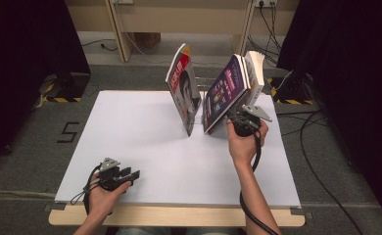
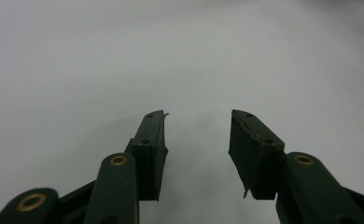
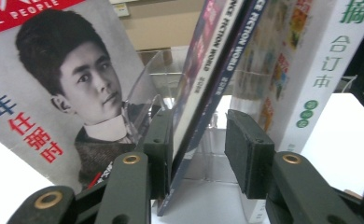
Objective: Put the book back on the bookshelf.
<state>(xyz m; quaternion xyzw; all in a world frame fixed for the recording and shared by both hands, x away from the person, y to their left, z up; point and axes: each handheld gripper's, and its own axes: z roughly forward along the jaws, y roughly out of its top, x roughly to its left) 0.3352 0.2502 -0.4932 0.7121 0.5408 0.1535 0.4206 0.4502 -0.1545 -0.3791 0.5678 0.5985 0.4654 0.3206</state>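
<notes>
Right claw (image 1: 234, 119) is up at the far side of the white surface (image 1: 145, 147), jaws roughly half open around the lower edge of two thin dark-spined magazines (image 3: 208, 84) with purple covers. In the right gripper view the left pad lies against that pair, while the right pad stands clear of them, a gap showing between, so no firm squeeze there. The pair leans leftward off the claw. Just right of the claw, a thick white-spined volume with green characters (image 3: 325, 70) leans the same way. Left of the claw, a thin magazine with a red title band and a black-and-white portrait cover (image 1: 183, 93) tilts, well apart from the pair at the top. Behind the jaws, a clear acrylic stand (image 3: 147, 88). Left claw (image 1: 130, 175) rests near the front left edge of the surface, jaws wide open, nothing between them.
</notes>
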